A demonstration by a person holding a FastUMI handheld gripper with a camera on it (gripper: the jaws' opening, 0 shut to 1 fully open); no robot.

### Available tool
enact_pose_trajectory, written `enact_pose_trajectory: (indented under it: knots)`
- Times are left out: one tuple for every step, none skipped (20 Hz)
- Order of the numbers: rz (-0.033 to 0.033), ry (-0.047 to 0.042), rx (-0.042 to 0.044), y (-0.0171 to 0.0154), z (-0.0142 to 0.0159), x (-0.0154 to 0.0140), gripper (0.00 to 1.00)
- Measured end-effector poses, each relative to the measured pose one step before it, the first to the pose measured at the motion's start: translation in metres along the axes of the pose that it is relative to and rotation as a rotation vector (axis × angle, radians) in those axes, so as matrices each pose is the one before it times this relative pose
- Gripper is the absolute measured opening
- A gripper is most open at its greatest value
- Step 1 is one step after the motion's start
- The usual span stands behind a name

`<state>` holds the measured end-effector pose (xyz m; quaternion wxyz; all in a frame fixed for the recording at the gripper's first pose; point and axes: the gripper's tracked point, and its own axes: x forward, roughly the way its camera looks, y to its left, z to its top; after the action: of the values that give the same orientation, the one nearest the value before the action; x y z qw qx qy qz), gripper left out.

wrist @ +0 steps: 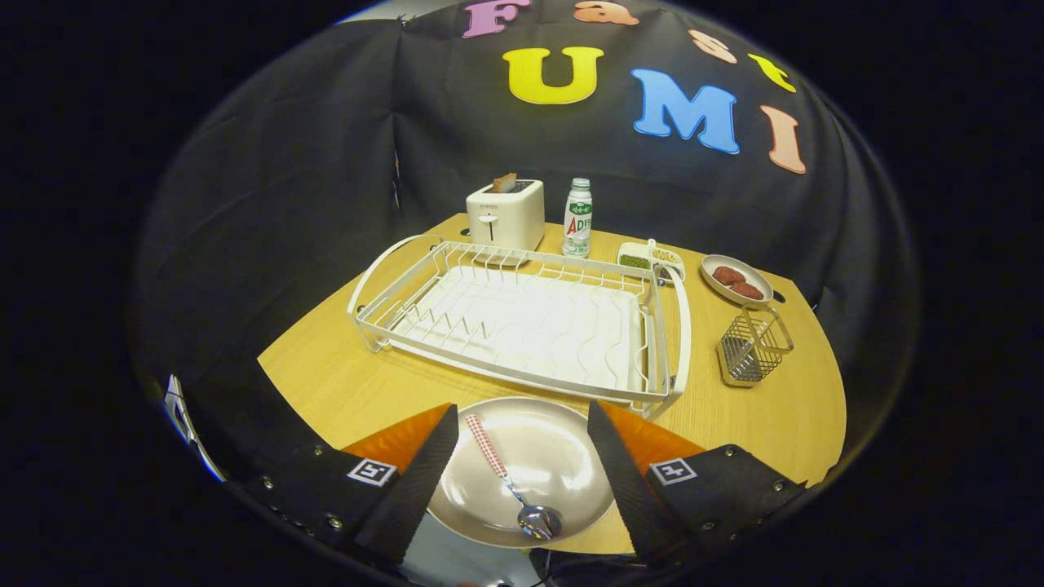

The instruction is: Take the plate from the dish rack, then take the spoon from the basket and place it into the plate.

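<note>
Spoon [511,484] lies in the plate [563,456] between the fingers of the gripper [522,428], spread wide, grasping nothing; rack [522,318] beyond.

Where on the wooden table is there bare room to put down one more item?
Bare wood lies left of the white wire dish rack, and right of it around the wire basket. The back edge is crowded: white toaster, bottle. The open claw straddles the round beige plate holding the spoon.
</note>
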<state>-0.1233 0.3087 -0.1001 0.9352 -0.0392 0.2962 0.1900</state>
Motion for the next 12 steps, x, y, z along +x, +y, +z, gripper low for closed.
enact_pose_trajectory:
  knots:
    - [-0.01003,-0.01081,0.01344,-0.00109,0.00263,-0.00053,0.98]
    - [-0.01460,-0.02168,0.01374,-0.00276,0.00544,-0.00143,0.97]
    - [-0.01568,-0.02922,0.01208,-0.00335,0.00760,-0.00217,0.97]
    - [-0.02252,-0.03756,0.00999,-0.00308,0.00876,0.00068,0.97]
    - [-0.02618,-0.03223,0.01189,-0.00533,0.00768,-0.00045,0.97]
    - [-0.02224,-0.02647,0.01720,-0.00451,0.00726,0.00105,0.97]
    - [-0.00974,-0.01173,0.01453,-0.00041,0.00412,0.00219,0.97]
    - [-0.02669,-0.01218,0.00603,-0.00535,0.00608,0.00103,0.97]
    - [-0.02067,-0.01981,-0.00004,-0.00477,0.00924,-0.00052,0.97]
    - [-0.01772,-0.02717,-0.00109,-0.00400,0.01098,0.00047,0.97]
    - [-0.00608,-0.03544,0.00081,-0.00178,0.01229,0.00088,0.97]
    - [-0.00675,-0.04510,-0.00212,-0.00260,0.01481,0.00076,0.97]
